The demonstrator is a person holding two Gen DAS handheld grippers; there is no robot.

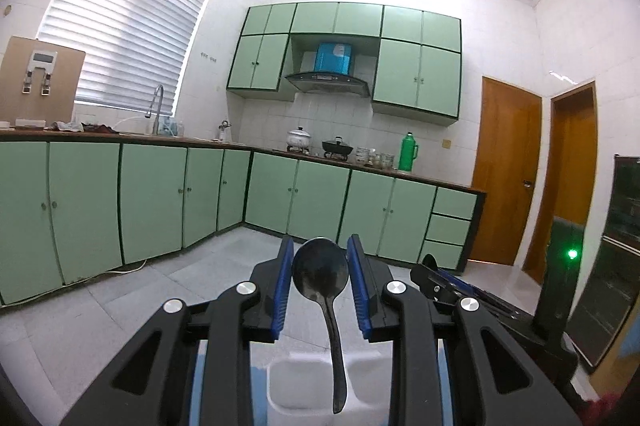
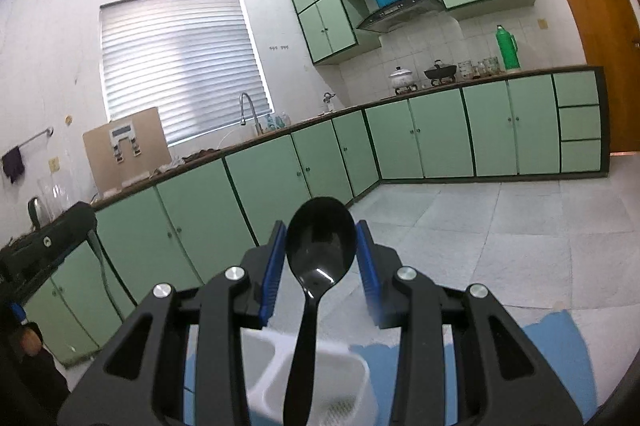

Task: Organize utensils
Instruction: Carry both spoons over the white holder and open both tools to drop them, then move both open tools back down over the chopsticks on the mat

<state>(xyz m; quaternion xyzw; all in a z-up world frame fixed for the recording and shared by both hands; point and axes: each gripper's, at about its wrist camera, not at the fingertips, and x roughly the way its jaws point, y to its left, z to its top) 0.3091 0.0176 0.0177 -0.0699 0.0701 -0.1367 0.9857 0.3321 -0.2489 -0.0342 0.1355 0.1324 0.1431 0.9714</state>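
In the left wrist view a black spoon [image 1: 320,272] stands upright, bowl up, between the blue pads of my left gripper [image 1: 321,258]; its handle runs down into a white utensil holder [image 1: 288,382] below. The jaws sit close on either side of the bowl. In the right wrist view a glossy black spoon [image 2: 320,246] stands the same way between the pads of my right gripper [image 2: 321,246], handle down in the white holder [image 2: 340,378]. Both grippers are raised and face the kitchen. The other gripper [image 1: 440,282] shows at the right of the left view.
Green base cabinets [image 1: 160,194] run along two walls under a brown counter with a faucet [image 1: 158,106], pots [image 1: 298,138] and a green flask [image 1: 407,151]. A blue mat [image 2: 552,354] lies under the holder. Wooden doors [image 1: 504,170] stand at the right.
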